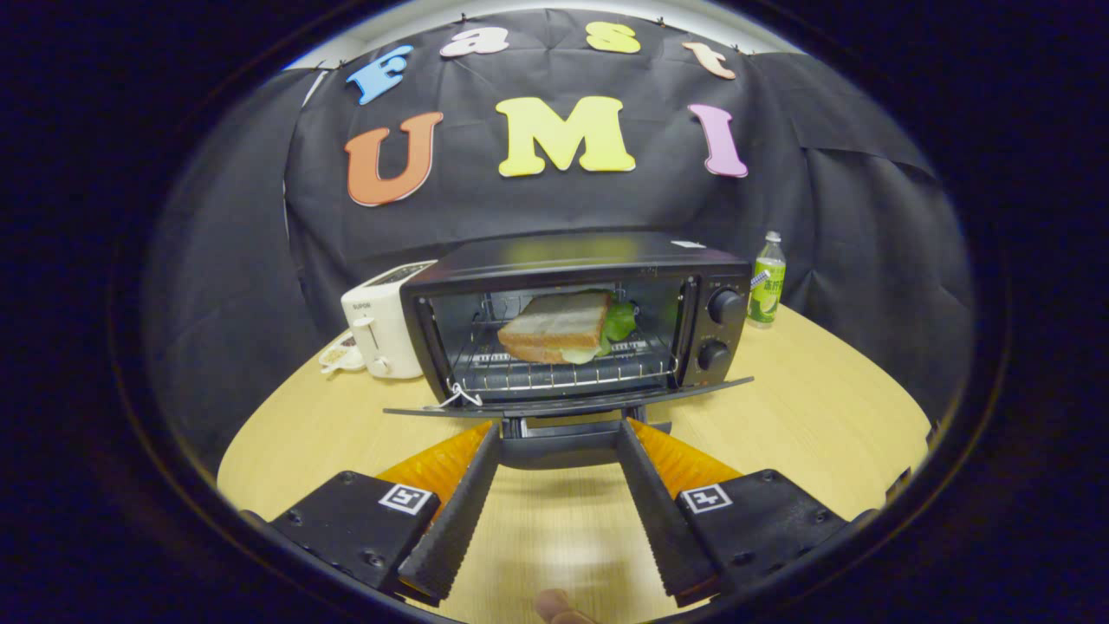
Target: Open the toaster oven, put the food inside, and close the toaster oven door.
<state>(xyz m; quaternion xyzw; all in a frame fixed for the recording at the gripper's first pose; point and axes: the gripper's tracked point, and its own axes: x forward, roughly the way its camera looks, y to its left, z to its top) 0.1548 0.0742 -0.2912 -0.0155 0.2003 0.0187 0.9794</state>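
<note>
Jaws spread wide: your gripper (560, 429) holds nothing, and its two fingers (463, 503) stand well apart, angled toward each other at the tips. Between those tips sits the dark handle (559, 444) of the toaster oven door (572, 400). You can see each tip close against an end of the handle, but whether either one touches it cannot be told.

Your toaster oven (579, 316) stands just ahead of the fingers on the light wooden surface (806, 407). Its door is dropped fully open and lies roughly level, projecting toward you. A short white cord (455, 397) hangs at the door's left hinge corner.

You have the food inside: a sandwich (559, 328) of sliced bread with green leaf and a pale filling rests on the wire rack (563, 371), toward the middle of the cavity. Two round knobs (721, 329) sit one above the other on the oven's right panel.

Beside the oven's left wall, just touching or nearly so, stands a white pop-up toaster (381, 325), with a small dish (340, 355) at its far left base. Beyond the oven's right rear corner stands an upright green drink bottle (767, 282), apart from the oven.

A fingertip (554, 604) of your hand shows below, between the finger bases.
</note>
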